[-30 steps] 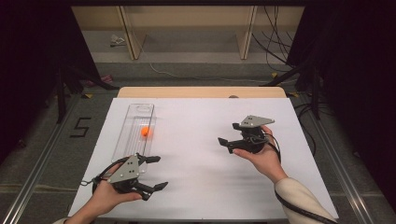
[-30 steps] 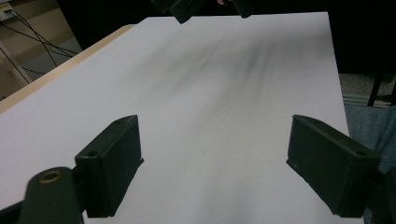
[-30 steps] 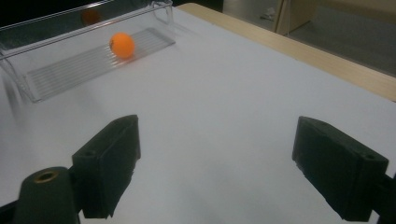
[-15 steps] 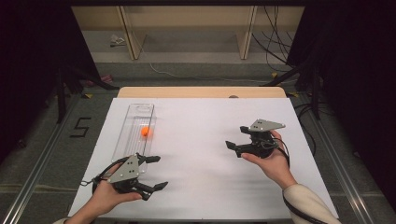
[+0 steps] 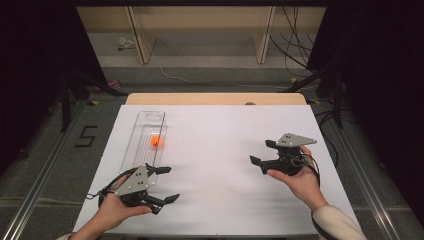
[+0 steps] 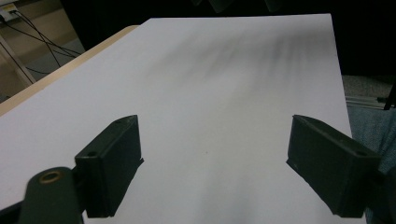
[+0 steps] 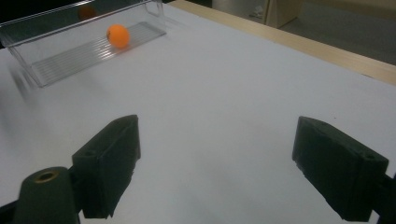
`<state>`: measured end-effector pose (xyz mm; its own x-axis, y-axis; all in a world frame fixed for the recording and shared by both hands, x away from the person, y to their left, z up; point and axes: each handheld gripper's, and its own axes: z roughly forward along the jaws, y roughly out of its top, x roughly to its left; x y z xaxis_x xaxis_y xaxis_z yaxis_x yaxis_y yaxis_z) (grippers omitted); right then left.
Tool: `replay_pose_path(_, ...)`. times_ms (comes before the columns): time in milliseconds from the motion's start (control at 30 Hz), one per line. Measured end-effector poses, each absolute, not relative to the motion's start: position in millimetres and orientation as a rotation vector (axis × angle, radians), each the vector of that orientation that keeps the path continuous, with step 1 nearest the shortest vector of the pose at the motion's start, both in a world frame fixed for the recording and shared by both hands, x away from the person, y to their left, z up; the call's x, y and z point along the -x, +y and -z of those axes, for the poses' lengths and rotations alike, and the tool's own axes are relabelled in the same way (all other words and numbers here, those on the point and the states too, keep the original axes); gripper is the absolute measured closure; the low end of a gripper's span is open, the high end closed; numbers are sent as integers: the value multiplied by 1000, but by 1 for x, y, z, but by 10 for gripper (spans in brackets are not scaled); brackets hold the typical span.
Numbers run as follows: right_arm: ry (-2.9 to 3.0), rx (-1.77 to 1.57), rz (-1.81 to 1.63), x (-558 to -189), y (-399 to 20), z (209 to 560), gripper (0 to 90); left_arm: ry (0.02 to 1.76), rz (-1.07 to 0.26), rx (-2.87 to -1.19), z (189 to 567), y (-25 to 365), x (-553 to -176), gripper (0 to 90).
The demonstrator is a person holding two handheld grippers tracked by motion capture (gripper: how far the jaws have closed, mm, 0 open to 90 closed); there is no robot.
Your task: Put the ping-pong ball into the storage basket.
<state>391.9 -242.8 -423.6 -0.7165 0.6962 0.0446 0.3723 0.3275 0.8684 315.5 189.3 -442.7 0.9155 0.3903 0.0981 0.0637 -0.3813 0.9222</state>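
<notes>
Orange ball (image 7: 117,35) before right gripper (image 7: 215,163)

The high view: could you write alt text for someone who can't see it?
A person's two hands each hold an open black gripper, left gripper and right gripper, over a white table. A small orange ball lies in a long clear tray at the left.

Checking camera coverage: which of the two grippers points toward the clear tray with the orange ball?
The right gripper: its own view looks across the white table at the clear tray holding the orange ball. The left gripper faces bare table.
</notes>
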Motion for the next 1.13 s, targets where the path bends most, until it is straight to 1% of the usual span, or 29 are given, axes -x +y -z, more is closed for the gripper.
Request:
replay_pose_path(533, 2244, -985, -1355, -375, -258, 425, 162, 332, -363, -1943, 442, 190, -316, 171)
replay_pose_path(1133, 2261, -988, -1369, -376, -257, 428, 162, 329, -367, -1940, 442, 189, -316, 172)
